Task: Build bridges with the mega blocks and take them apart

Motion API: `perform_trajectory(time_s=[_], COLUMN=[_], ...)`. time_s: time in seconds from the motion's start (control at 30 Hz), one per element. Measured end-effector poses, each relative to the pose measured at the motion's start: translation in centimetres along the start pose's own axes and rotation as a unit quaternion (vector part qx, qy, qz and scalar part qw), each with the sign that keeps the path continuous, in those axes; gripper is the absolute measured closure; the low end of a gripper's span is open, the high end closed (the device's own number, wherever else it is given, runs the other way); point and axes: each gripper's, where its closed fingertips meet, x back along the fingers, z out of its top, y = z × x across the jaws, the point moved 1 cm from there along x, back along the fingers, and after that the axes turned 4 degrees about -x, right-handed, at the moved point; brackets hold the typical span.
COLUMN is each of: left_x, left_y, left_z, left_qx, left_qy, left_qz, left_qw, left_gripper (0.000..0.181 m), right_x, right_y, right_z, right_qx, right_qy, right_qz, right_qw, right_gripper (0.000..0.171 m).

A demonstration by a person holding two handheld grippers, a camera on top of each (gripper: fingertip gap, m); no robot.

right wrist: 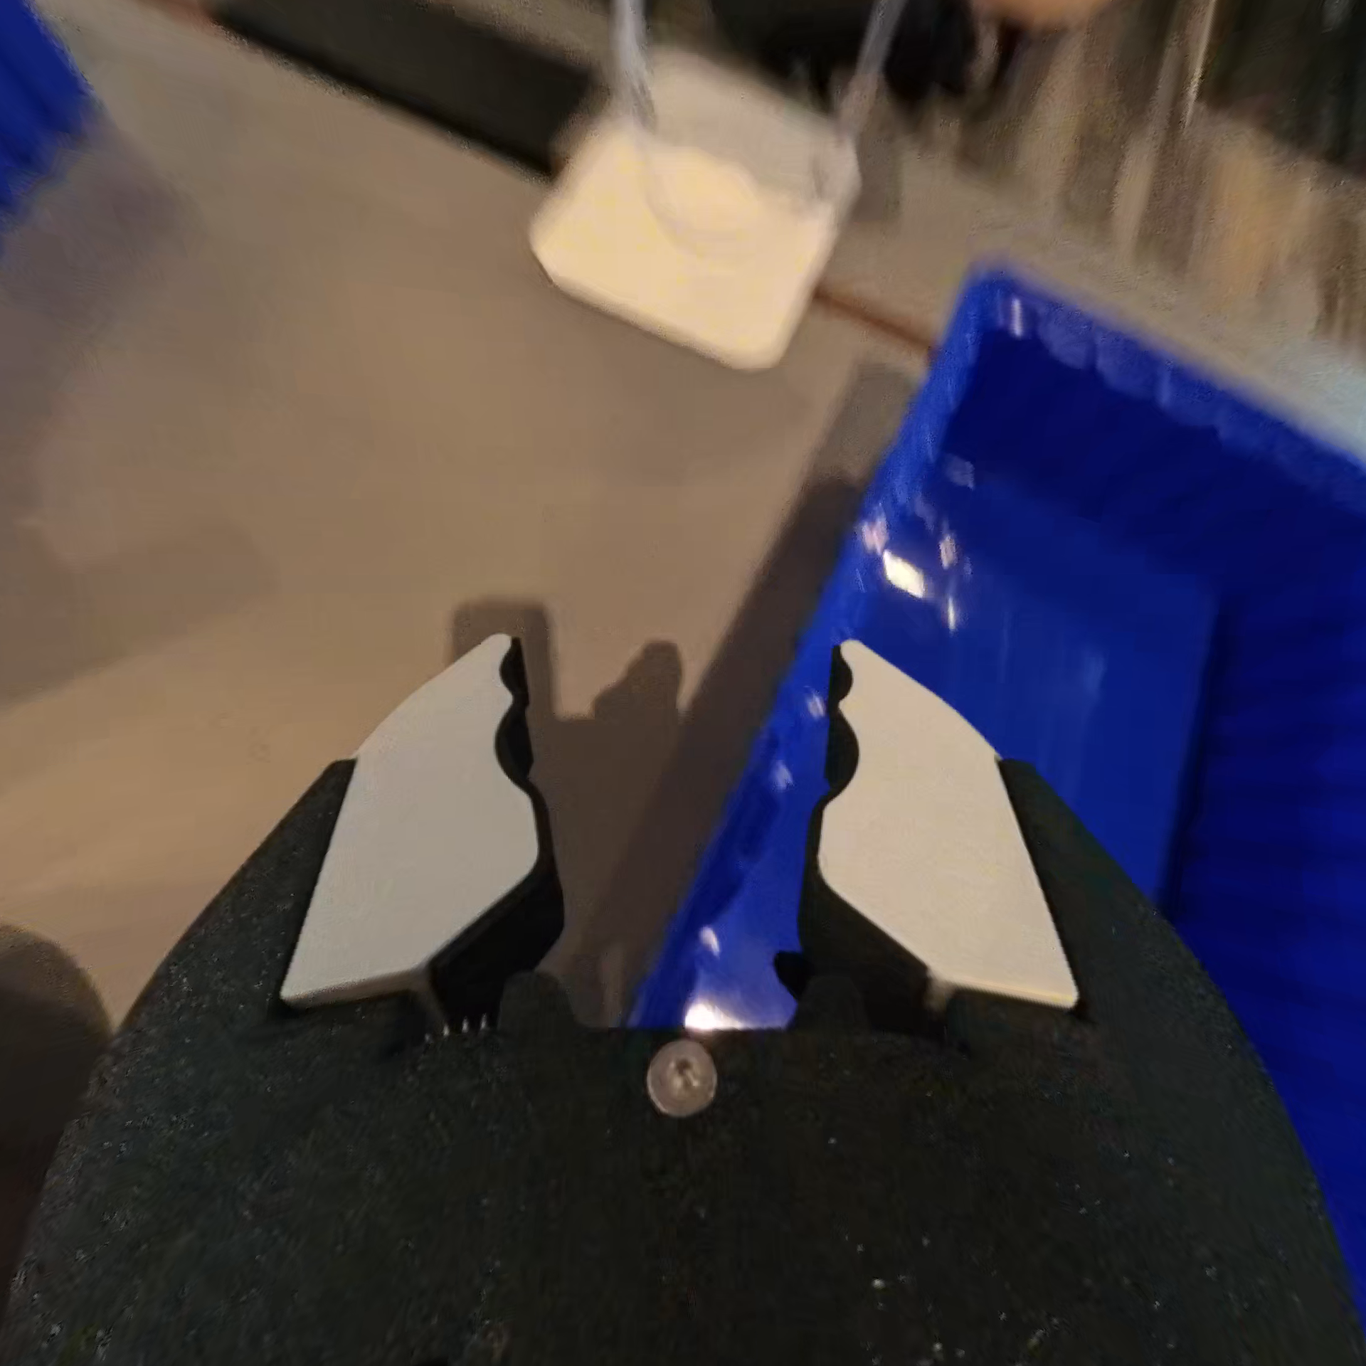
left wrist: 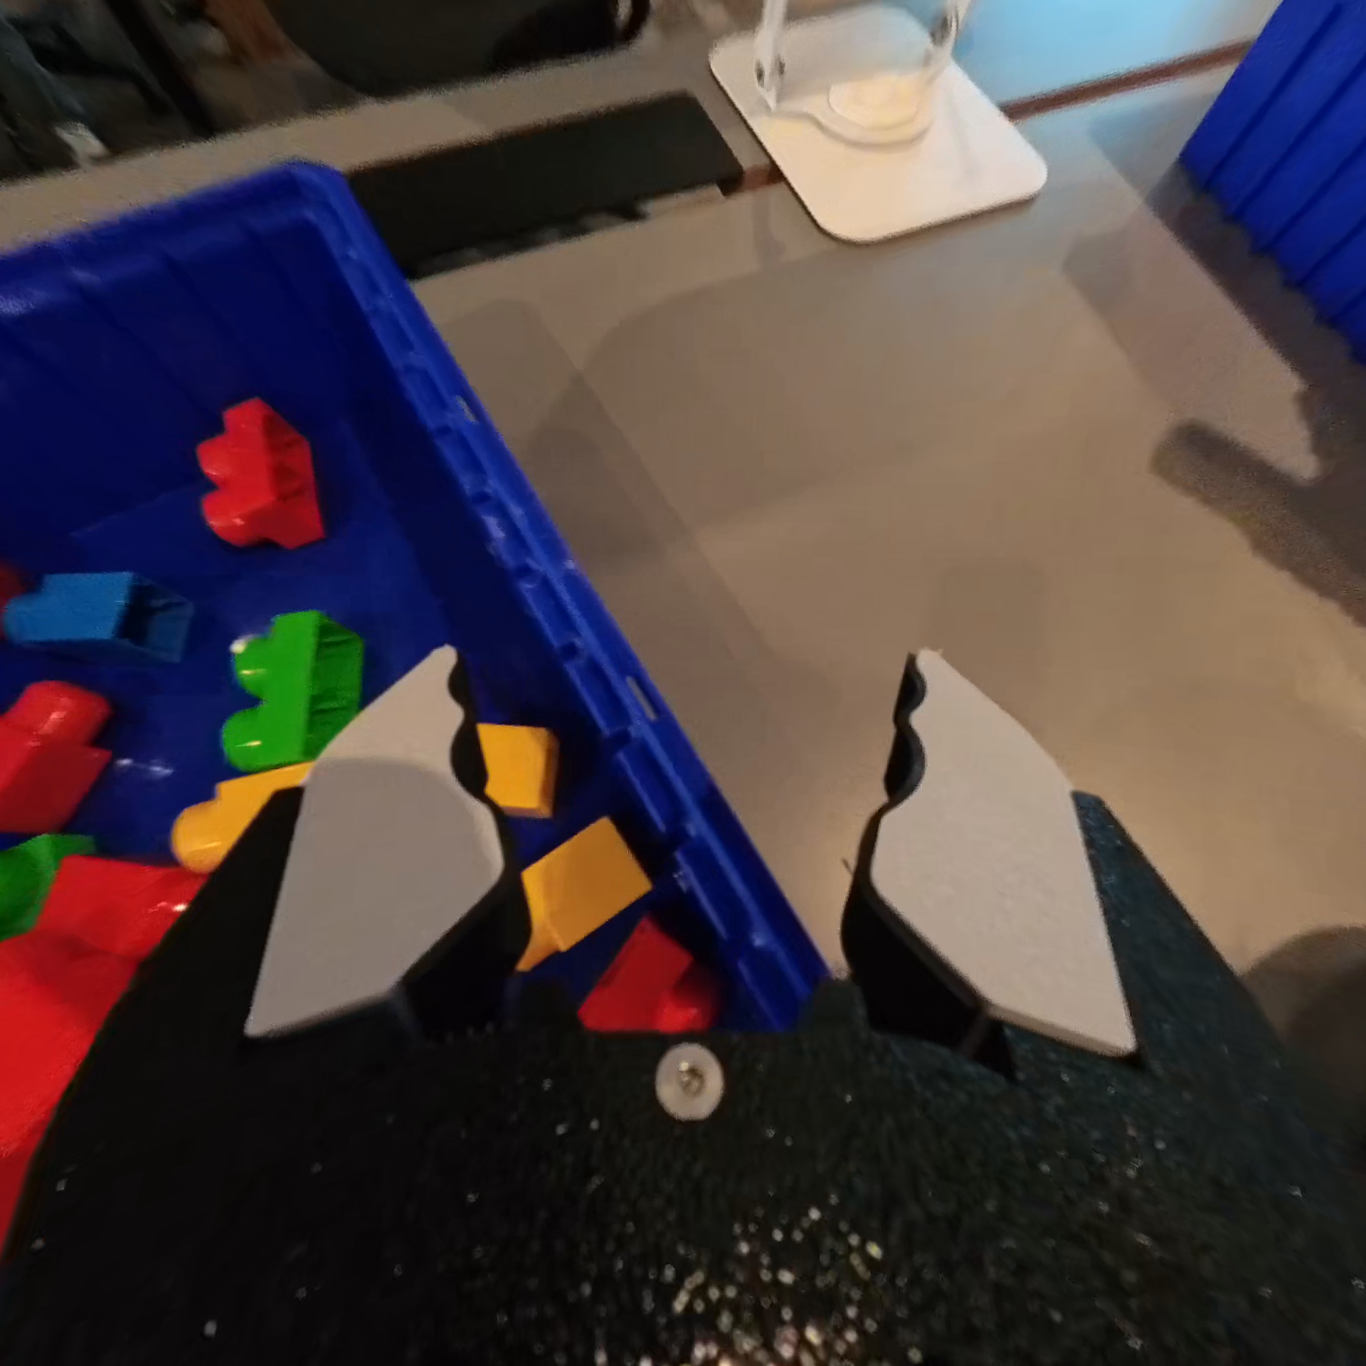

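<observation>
In the left wrist view a blue bin (left wrist: 517, 517) holds several loose mega blocks: a red one (left wrist: 259, 477), a blue one (left wrist: 96, 613), a green one (left wrist: 296, 691) and yellow ones (left wrist: 580, 883). My left gripper (left wrist: 684, 665) is open and empty, straddling the bin's right rim, its left finger over the blocks. In the right wrist view my right gripper (right wrist: 676, 650) is open and empty, above the left rim of a second blue bin (right wrist: 1109, 591), whose visible inside shows no blocks.
A grey tabletop (left wrist: 887, 480) lies between the two bins. A white square stand with a clear holder (left wrist: 879, 140) sits at the far side and also shows in the right wrist view (right wrist: 687, 229). A black flat object (left wrist: 547, 170) lies behind the left bin.
</observation>
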Motion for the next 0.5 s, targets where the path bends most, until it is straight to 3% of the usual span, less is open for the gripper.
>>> perform_trajectory(time_s=[0.17,0.3,0.5], left_x=[5.2,9.7,14.9], left_y=[-4.4,-8.0,-11.3], left_z=[0.8,-0.7,-3.9], left_qx=[0.013,0.037,0.071], left_qy=[0.098,0.144,0.167], left_qz=[0.084,0.149,0.199], left_qw=[0.992,0.978,0.963], left_gripper=[0.075,0.081,0.087], right_x=[0.7,-2.2,-5.6], right_y=[-8.5,-15.9,-27.2], right_z=[7.4,9.5,12.3], right_qx=[0.132,0.173,0.152], right_qy=[0.231,0.278,0.244], right_qz=[0.082,0.163,0.396], right_qw=[0.961,0.931,0.872], right_gripper=[0.091,0.088,0.08])
